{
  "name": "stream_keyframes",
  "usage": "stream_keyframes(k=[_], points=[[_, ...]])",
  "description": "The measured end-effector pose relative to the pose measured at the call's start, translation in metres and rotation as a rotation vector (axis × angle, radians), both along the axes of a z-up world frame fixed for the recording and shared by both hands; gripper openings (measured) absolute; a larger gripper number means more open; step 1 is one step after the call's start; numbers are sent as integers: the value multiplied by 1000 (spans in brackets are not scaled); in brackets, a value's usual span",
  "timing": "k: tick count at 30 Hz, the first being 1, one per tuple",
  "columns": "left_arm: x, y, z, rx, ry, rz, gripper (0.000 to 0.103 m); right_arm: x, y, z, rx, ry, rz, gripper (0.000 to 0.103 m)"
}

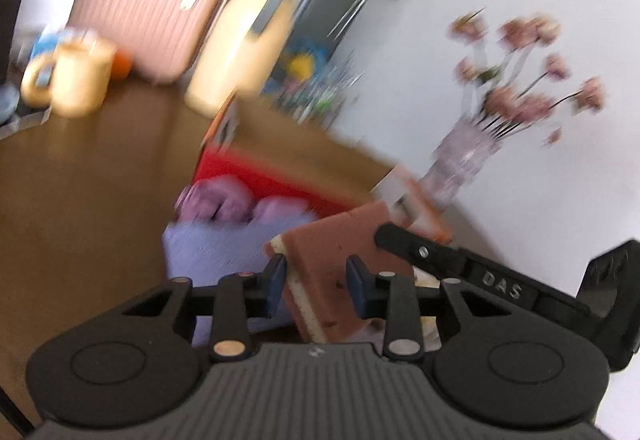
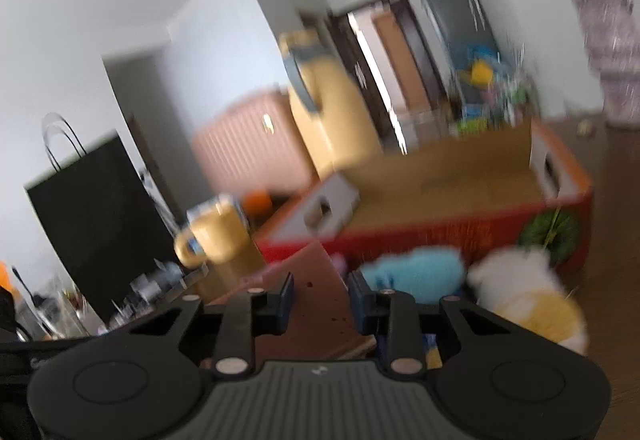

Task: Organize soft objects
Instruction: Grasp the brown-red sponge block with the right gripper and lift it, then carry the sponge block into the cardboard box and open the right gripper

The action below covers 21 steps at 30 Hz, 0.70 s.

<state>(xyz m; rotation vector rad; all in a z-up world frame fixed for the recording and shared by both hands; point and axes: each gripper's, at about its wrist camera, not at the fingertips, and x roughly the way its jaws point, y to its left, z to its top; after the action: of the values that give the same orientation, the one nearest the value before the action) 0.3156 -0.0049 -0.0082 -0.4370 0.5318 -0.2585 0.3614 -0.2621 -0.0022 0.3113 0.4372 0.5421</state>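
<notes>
Both jaws clenched on sponge [image 1: 340, 264], one each side, lifted clear of desk [image 1: 80, 180]. Two-sided grip likely keeps soft slab from flopping. Red box [image 2: 440, 216] just ahead, probably destination; plush toys [image 2: 416, 272] beside it.

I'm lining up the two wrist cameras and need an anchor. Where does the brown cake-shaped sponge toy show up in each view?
Left wrist: brown cake-shaped sponge toy sits low centre, between the left gripper fingers, tilted, cream layer at its left edge.
Right wrist: the same toy is low centre, between the right gripper fingers.
Shared landmark: the yellow mug, left in both views.
</notes>
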Motion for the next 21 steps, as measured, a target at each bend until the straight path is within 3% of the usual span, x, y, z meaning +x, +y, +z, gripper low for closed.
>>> stream_keyframes(k=[3,6,10,14,17,21], points=[[-22,-5,23,16,-113,-25,33,-40,-12,24,9,-51,-12,27],[-52,-10,34,21,-128,-93,33,-81,-26,27,20,8,-37,27],[-93,-13,20,-8,-35,-168,33,-136,-41,-1,79,147,-64,27],[-113,-9,-3,-28,95,-184,33,-164,-46,-30,107,286,-56,26],[-115,-4,-12,-51,178,-181,33,-171,-44,-32,93,294,-67,26],[-104,-7,-31,-30,248,-171,34,-161,-30,-40,-4,303,-108,26]])
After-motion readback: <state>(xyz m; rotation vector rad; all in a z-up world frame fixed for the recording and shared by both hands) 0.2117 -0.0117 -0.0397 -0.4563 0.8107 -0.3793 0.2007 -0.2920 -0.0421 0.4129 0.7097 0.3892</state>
